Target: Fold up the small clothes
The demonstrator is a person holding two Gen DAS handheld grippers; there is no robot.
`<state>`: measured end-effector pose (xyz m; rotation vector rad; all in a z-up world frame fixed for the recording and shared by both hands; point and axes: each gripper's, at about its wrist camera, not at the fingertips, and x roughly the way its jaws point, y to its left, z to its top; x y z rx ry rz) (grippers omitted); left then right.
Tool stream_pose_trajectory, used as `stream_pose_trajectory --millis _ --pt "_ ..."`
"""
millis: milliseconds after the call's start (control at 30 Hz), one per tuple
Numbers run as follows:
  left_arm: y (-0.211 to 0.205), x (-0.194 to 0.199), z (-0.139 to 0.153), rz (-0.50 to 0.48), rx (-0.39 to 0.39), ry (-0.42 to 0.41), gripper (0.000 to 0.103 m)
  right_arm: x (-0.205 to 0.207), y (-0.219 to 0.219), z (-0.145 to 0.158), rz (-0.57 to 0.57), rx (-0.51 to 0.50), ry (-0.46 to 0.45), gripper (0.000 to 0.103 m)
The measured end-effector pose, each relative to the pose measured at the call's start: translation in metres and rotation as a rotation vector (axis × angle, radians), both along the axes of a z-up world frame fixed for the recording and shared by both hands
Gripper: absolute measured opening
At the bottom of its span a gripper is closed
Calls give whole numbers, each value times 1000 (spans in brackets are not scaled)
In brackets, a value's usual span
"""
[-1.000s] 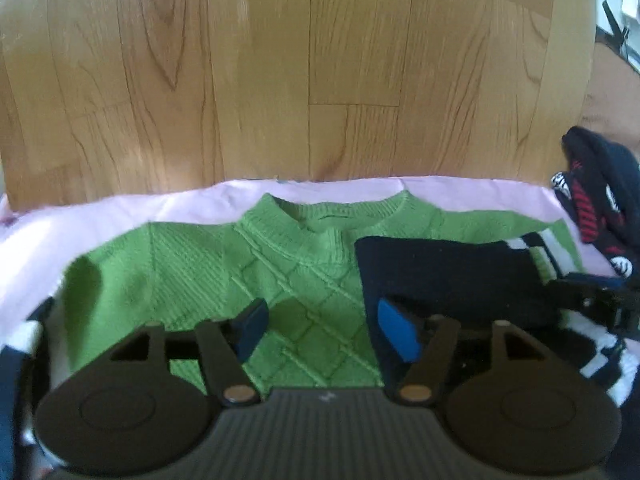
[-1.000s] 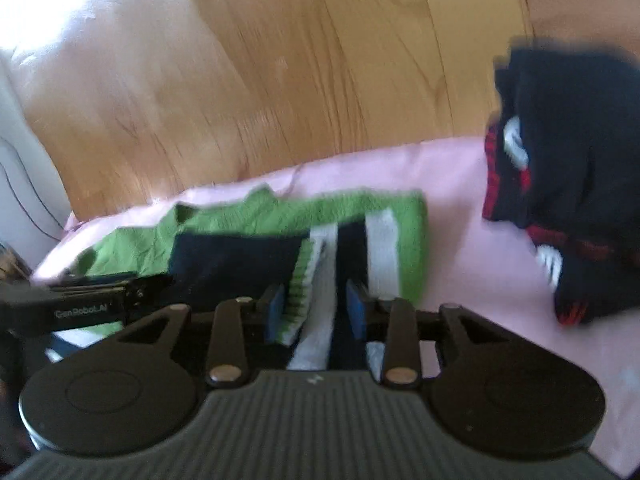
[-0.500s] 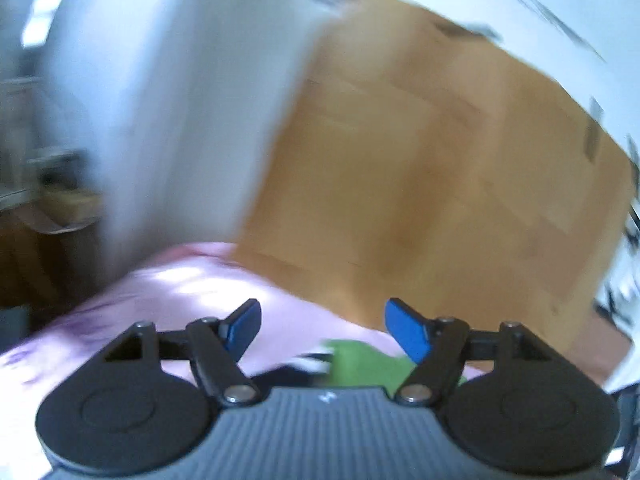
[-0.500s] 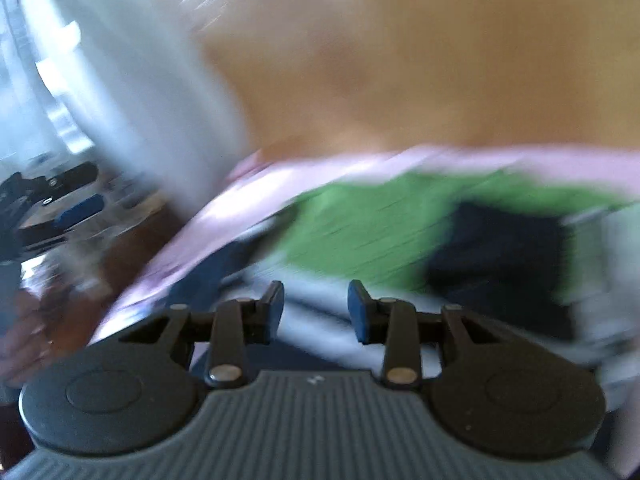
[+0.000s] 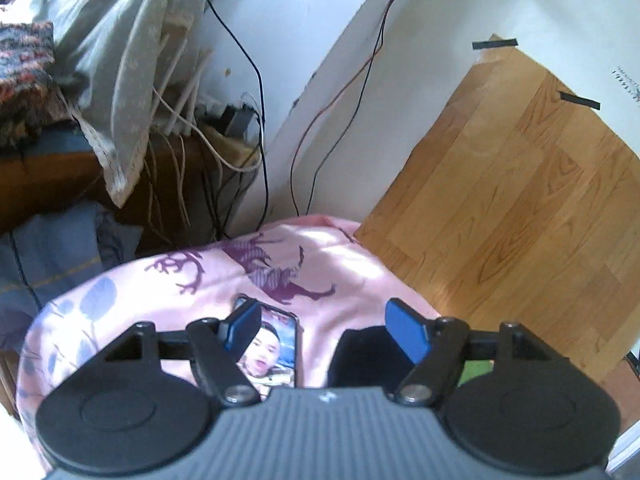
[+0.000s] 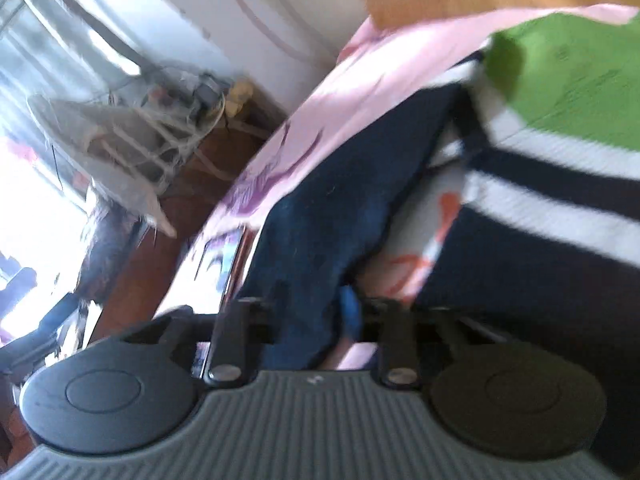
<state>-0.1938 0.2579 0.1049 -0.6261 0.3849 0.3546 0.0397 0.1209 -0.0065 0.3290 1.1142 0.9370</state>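
In the right wrist view my right gripper [image 6: 320, 316] is shut on the edge of a navy garment [image 6: 340, 200] that lies on the pink sheet [image 6: 360, 92]. One blue pad [image 6: 350, 308] shows beside the cloth. A navy and white striped garment [image 6: 540, 208] and a green sweater [image 6: 572, 72] lie to the right of it. In the left wrist view my left gripper [image 5: 320, 316] stands open above the pink sheet [image 5: 340, 264], with nothing between its fingers. A corner of navy cloth [image 5: 360, 356] and a sliver of green [image 5: 476, 372] show behind its right finger.
A phone [image 5: 276, 344] with a lit screen lies on the sheet under the left finger; it also shows as the phone [image 6: 224, 264] in the right wrist view. Beyond the sheet's edge are loose cables [image 5: 256, 120], a grey curtain [image 5: 132, 60], a white wall and a wood-pattern panel [image 5: 520, 184].
Both views have swung left, away from the laid-out green sweater to the sheet's left end. The right gripper has closed on the navy cloth. The left gripper stays open and is now rolled.
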Motion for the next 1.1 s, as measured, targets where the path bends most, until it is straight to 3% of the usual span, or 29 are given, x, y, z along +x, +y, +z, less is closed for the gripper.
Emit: stream_pose_trajectory --millis 100,267,433,500,600,667,767,867,967,1000,1033,1067,1100 --pt "-9 13 4 -44 23 -6 70 -1 -13 19 24 0 -36 6" --pt "-28 64 15 -141 60 -1 71 25 -85 73 57 -19 -145 6" --pt "-61 148 16 -290 42 22 71 52 -180 115 -11 -251 -312 6" --pt "-79 189 10 -343 46 54 72 62 -209 119 -49 -330 -333 6" --pt "-106 252 -7 -411 23 125 72 76 -239 109 -27 -410 -328 10" --pt "-126 292 -24 -452 11 190 71 84 -260 95 -117 -421 -311 16" --pt "-153 337 -50 -484 60 290 70 91 -294 69 -216 -281 -170 34" --pt "-164 363 -73 -470 97 367 66 78 -315 51 -250 -197 -137 51" --pt "-172 371 -86 -482 112 379 28 62 -320 35 -247 -176 -125 55" --pt "-176 368 -87 -461 152 370 14 61 -319 31 -244 -182 -119 54" --pt "-175 366 -86 -450 162 349 11 58 -315 29 -232 -184 -123 34" --pt "-167 362 -86 -440 125 318 11 57 -309 32 -212 -185 -140 14" --pt "-158 358 -86 -420 76 292 10 55 -302 41 -183 -188 -170 6"
